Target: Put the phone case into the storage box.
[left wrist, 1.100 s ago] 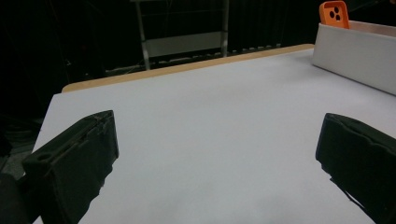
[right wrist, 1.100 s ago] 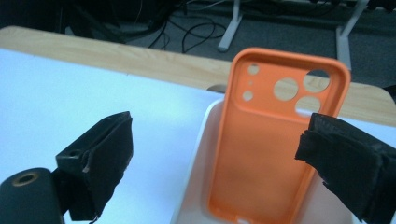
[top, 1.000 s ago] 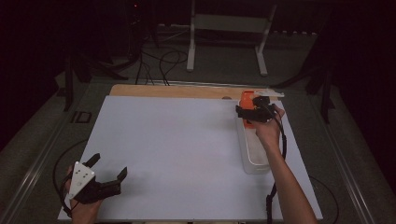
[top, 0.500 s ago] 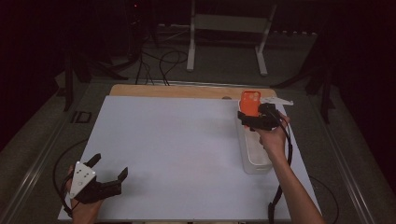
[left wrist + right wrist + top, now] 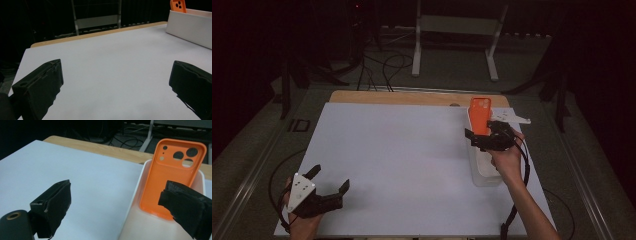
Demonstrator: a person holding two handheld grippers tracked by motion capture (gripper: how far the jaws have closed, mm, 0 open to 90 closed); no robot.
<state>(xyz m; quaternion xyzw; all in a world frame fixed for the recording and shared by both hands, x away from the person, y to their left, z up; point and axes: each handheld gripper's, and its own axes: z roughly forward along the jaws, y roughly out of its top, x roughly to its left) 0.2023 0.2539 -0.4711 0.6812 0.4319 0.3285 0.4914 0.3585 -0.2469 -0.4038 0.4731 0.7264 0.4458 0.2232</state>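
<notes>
Wide white table sheet [image 5: 402, 165] across mid-frame. At right of centre, long white tray [image 5: 478, 165] running down the frame. Standing upright in its upper end, orange phone case [image 5: 480, 115], camera holes up. Just below it, right gripper [image 5: 486, 140], jaws spread, gripping nothing. Lower left corner, left gripper [image 5: 329, 179], jaws wide apart, nothing between.

1. An orange phone case [image 5: 480, 115] stands upright at the far end of the white tray [image 5: 486, 176], with its lower end down inside the tray.
2. Its hollow inner side [image 5: 168, 185] faces the right gripper view, camera cut-outs at the top.
3. The long, narrow tray lies along the table's right side.
</notes>
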